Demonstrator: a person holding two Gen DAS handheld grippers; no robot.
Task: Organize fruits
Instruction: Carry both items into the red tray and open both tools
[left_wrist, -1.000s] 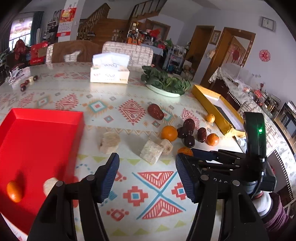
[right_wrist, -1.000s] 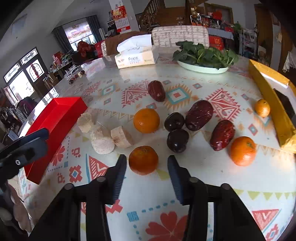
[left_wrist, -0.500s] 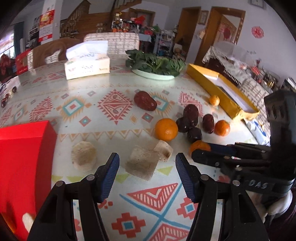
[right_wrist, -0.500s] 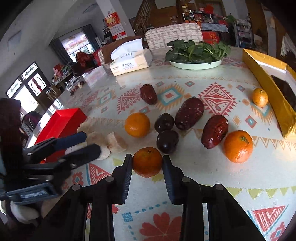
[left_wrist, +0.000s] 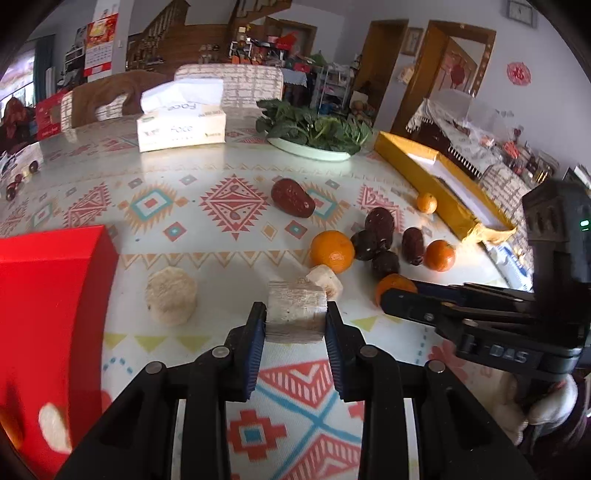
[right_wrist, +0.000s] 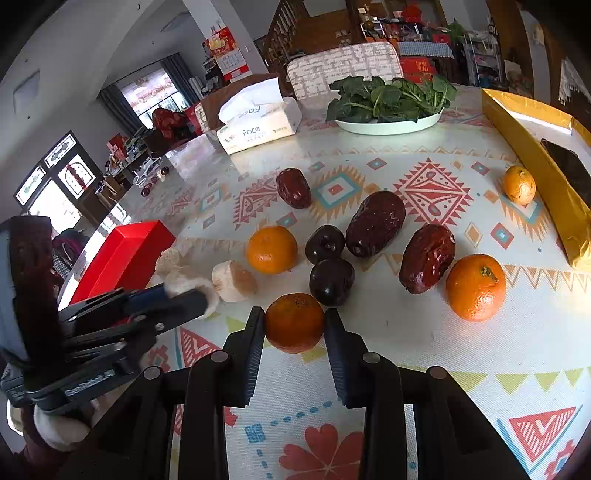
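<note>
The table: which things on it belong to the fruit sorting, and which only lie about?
For the job: oranges, dark dates, pale chunks, red tray.

Lying about: tissue box, plate of greens, yellow box.

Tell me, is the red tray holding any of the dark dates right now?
No, the red tray shows only a pale chunk inside; the dark dates lie on the table.
</note>
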